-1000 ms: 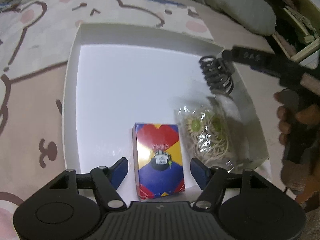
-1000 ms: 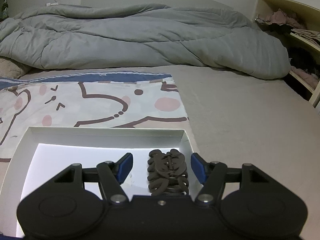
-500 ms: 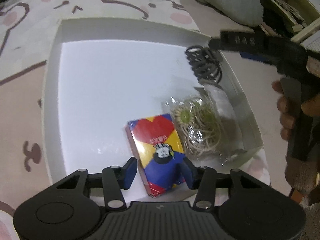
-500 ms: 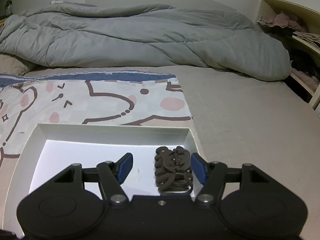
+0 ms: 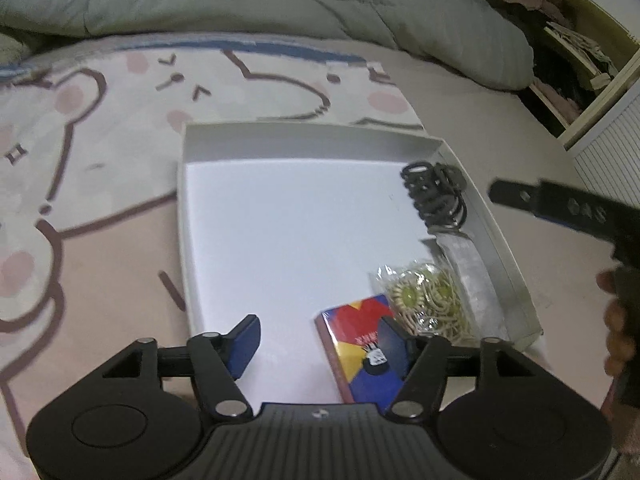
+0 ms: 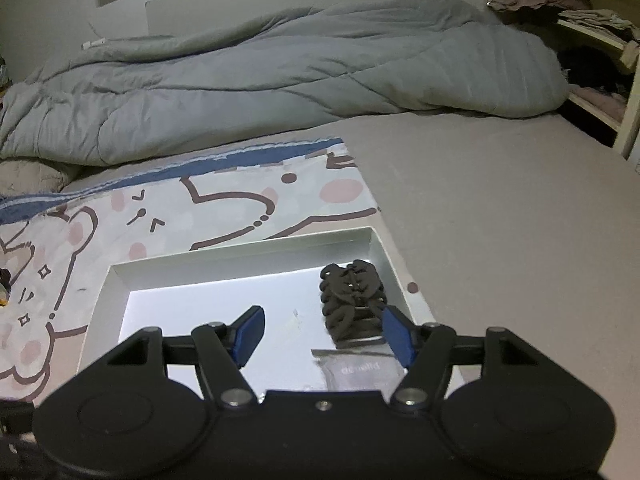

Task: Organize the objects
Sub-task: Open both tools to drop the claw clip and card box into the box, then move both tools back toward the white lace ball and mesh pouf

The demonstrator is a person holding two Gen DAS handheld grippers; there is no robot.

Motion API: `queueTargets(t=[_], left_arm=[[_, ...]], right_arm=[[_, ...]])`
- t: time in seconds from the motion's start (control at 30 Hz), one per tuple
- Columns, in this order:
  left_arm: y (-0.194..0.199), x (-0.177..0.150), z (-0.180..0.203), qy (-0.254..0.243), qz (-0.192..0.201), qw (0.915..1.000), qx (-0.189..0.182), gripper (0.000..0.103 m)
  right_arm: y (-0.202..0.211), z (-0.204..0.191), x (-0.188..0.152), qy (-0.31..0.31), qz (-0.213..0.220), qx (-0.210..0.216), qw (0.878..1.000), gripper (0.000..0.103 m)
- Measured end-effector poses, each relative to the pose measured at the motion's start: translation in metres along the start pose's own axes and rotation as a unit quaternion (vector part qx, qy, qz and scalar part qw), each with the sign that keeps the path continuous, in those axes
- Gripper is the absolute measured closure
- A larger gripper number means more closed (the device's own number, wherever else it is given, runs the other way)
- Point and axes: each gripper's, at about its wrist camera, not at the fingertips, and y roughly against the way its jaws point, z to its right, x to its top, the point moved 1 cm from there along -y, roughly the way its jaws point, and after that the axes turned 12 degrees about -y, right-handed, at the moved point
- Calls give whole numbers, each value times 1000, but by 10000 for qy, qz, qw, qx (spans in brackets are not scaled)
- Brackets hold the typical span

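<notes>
- Hair clip [image 5: 434, 196], dark and claw-shaped, lies in the far right corner of a shallow white box [image 5: 182, 216] that sits on a bed; the right wrist view shows the same hair clip [image 6: 352, 300] close to the box's right wall [image 6: 404, 280].
- Left tongs [image 5: 316, 340] are spread wide and hold nothing, hovering over the near edge of the box.
- A colourful card pack [image 5: 360, 352], red, yellow and blue, lies flat on the box floor near the front; the right blue pad of the left tongs overlaps it in view, though contact cannot be told.
- A clear bag of rubber bands [image 5: 424, 304] lies just right of the card pack, against the box's right wall and between the pack and the hair clip.
- Right tongs [image 6: 322, 334] are also spread wide and empty, pointing over the box, with the hair clip just beyond their right pad.
- From the left wrist camera, the right tongs [image 5: 560, 210] appear as a dark bar outside the box's right wall, gripped by the person's hand [image 5: 618, 332].
- The box rests partly on a pink cartoon-print blanket [image 5: 100, 160] spread over the bed sheet [image 6: 500, 220].
- A grey duvet [image 6: 280, 80] is heaped along the far side of the bed.
- Wooden shelves [image 6: 592, 40] with clothes stand at the right.
</notes>
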Motion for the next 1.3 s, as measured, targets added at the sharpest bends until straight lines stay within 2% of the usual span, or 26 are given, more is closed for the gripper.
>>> queueTargets(t=[0.4,0.57,0.77,0.93,1.1,1.3], left_arm=[[34,1,-17,-207,404,9984,333,12],[44,1,-25,-247,556,9971,464,1],[53,-1,-29,-433,742,9945,606,0],[59,-2,-35,-442,823,9940,563,0],[67,-3,-45,-451,904,9926,669,0],[82,-7,-75,-256,987,9909,878,0]], right_arm=[[46,6,-23,-46,215,-12,9998,24],[56,6,-34,-44,251,-118,9996,12],[64,3,-41,-39,349,-170,9992,0],[65,-4,-45,3,332,-188,9993,0],[66,-14,-45,9,312,-119,9994,0],[64,-35,-42,65,358,37,9993,0]])
